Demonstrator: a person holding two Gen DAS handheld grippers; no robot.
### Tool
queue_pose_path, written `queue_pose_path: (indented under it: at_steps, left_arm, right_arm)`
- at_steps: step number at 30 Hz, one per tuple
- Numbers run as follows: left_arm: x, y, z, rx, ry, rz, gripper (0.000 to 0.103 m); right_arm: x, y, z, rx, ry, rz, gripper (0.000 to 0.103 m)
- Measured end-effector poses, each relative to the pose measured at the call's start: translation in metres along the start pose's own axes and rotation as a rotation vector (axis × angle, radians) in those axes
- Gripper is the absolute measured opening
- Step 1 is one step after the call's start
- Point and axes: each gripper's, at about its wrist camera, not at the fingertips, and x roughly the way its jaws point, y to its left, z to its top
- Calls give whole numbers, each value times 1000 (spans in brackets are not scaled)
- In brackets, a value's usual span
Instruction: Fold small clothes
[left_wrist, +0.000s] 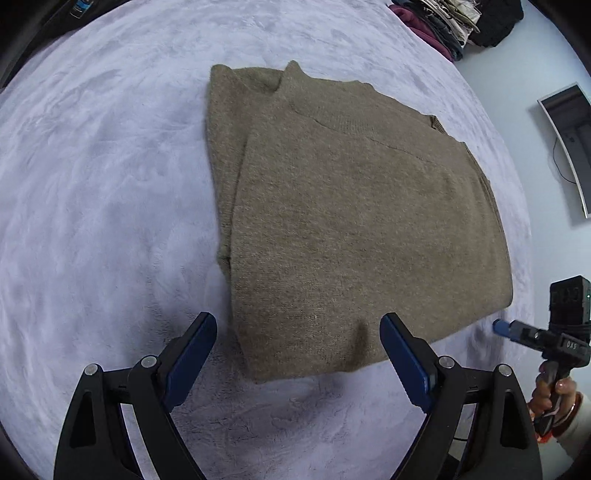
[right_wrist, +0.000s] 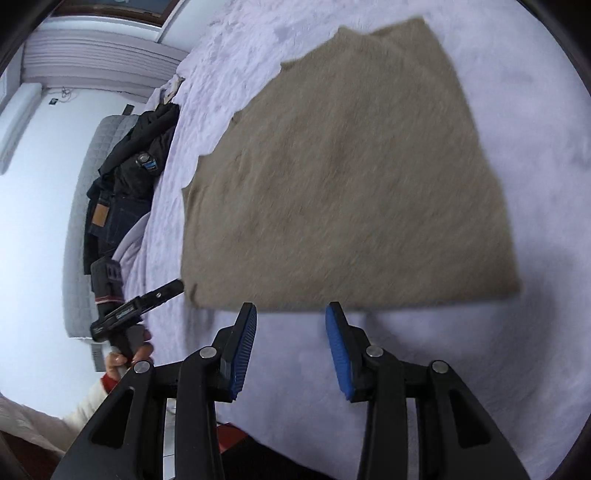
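An olive-brown knitted sweater (left_wrist: 354, 221) lies folded into a rough rectangle on a fluffy lavender blanket (left_wrist: 110, 221). My left gripper (left_wrist: 298, 321) stands wide open just over the sweater's near edge. Its blue pads (left_wrist: 192, 354) sit apart from the cloth and hold nothing. In the right wrist view the sweater (right_wrist: 351, 177) is blurred by motion. My right gripper (right_wrist: 292, 308) is open just short of its near edge, with nothing between the pads. Each view catches the other gripper at its side: the right gripper (left_wrist: 500, 326) and the left gripper (right_wrist: 175, 286), each held by a hand.
A pile of mixed clothes (left_wrist: 454, 26) sits at the blanket's far right corner. Dark garments and jeans (right_wrist: 125, 173) lie on a grey quilted surface (right_wrist: 77, 221) beside the blanket. A dark screen (left_wrist: 569, 147) hangs on the pale wall.
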Motion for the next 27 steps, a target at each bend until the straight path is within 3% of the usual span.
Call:
queue_pose_path:
  at_steps: [2,6,7,9,10,12,15,20,23,25,27]
  left_arm:
    - [6,-2,-1,23,16,-29,91]
    - [15,-6,-3,55,40,-87,89]
    - [17,-6,-1,61,43,-102,84]
    - [21,-6,-2,74,60,-105,55]
    - [22,-5,-2,84,68,-98,48]
    - [18,-3,-1,111,72,-98,35]
    - [7,-6,-2,191,62,-76,23]
    - [17,-3,-16,305,107,28,22]
    - [9,3,-25,275,89,41,23]
    - [2,7,-35,261,73,119,23]
    - [-2,18,-45,216,76,151,23]
  right_arm:
    - [24,6,-14,21,45,37,44]
    - [70,14,-22,105,48,139,44]
    - [81,13,-21,137,42,172,44]
    - [101,11,-17,216,31,228,44]
    - [109,11,-16,242,26,246,43]
    - [113,12,-11,258,17,249,12]
    - [101,29,-6,184,0,237,8]
    - [105,35,-6,135,35,126,8]
    - [117,28,-11,139,57,67,8]
    - [116,29,-12,142,54,67,8]
    - [113,30,-12,125,62,54,8]
